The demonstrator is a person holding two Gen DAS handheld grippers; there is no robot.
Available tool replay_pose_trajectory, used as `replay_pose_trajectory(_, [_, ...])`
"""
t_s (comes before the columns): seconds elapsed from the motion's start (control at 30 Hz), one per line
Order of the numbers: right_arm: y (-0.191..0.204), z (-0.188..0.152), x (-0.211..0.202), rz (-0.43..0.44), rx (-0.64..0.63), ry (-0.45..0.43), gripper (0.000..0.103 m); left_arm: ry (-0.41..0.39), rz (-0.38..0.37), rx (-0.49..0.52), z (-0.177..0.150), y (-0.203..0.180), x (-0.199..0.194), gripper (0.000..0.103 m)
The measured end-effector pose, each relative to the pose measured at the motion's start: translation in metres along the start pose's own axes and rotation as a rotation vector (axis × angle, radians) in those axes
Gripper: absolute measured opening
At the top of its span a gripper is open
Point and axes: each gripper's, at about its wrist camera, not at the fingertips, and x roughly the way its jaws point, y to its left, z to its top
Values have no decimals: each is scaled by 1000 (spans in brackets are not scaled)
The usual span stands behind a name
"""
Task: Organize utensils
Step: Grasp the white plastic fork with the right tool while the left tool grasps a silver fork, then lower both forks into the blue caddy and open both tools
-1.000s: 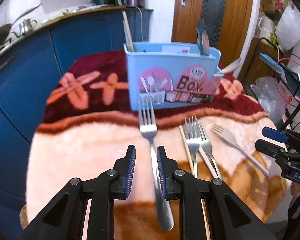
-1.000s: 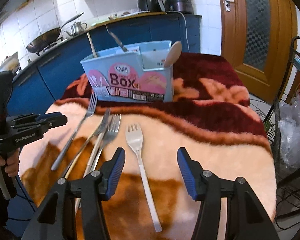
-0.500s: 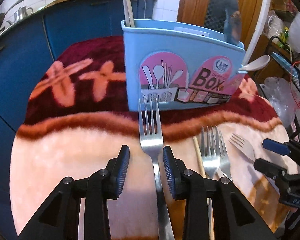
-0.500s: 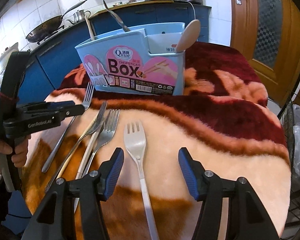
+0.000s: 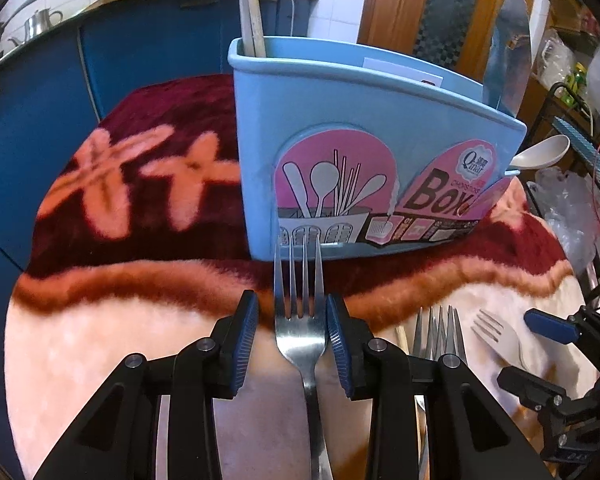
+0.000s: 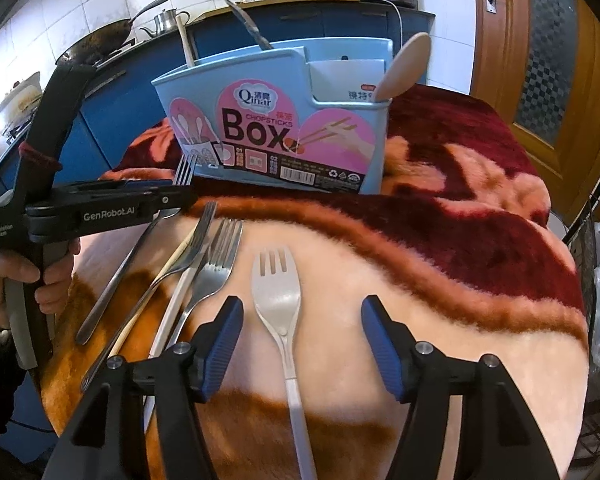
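The left gripper (image 5: 292, 340) has its fingers spread either side of a steel fork (image 5: 300, 320) lying just before the blue box (image 5: 340, 128) on the blanket-covered worktop (image 6: 440, 300); the right gripper (image 6: 300, 344) hangs fingers wide over a white fork (image 6: 278, 304)

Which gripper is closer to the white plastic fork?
Right. The right gripper straddles the white plastic fork, open; the left gripper straddles a steel fork farther left.

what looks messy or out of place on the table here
Two metal forks and a chopstick lie crossed in a heap on the blanket, left of the white fork. The box stands upright; nothing is spilled.
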Motion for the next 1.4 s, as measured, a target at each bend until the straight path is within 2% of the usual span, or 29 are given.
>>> replay_pose_trajectory(0.13, [4,4,5,-6,-18,8,67,-12,-15,-8,1,3,0,35])
replay_pose_trajectory(0.23, [7,5,9,-18,-29,8,67,-21,-31,-9,0,5,-1,25])
replay_pose_trajectory(0.27, [8,6,9,-20,-29,7,67,-21,-39,-14,0,6,-1,25])
replay_pose_trajectory(0.37, [6,6,8,-46,-19,-2,45,-24,-56,-26,-3,8,-4,25])
replay_pose_trajectory(0.4, [2,6,6,-53,0,-8,29,-26,-57,-28,-4,9,-6,25])
replay_pose_trajectory(0.43, [-2,7,4,-51,14,-12,28,-28,-59,-32,-6,10,-7,25])
replay_pose_trajectory(0.53, [-11,5,-5,6,74,-40,28,-38,-74,-52,-12,12,-15,25])
replay_pose_trajectory(0.73, [-12,3,-32,29,108,-151,28,-91,-94,-88,-24,17,-37,25])
replay_pose_trajectory(1.13, [10,0,-85,42,81,-390,28,-299,-92,-62,-42,14,-105,25])
replay_pose_trajectory(1.4, [16,3,-113,37,73,-509,28,-413,-103,-49,-42,8,-143,25])
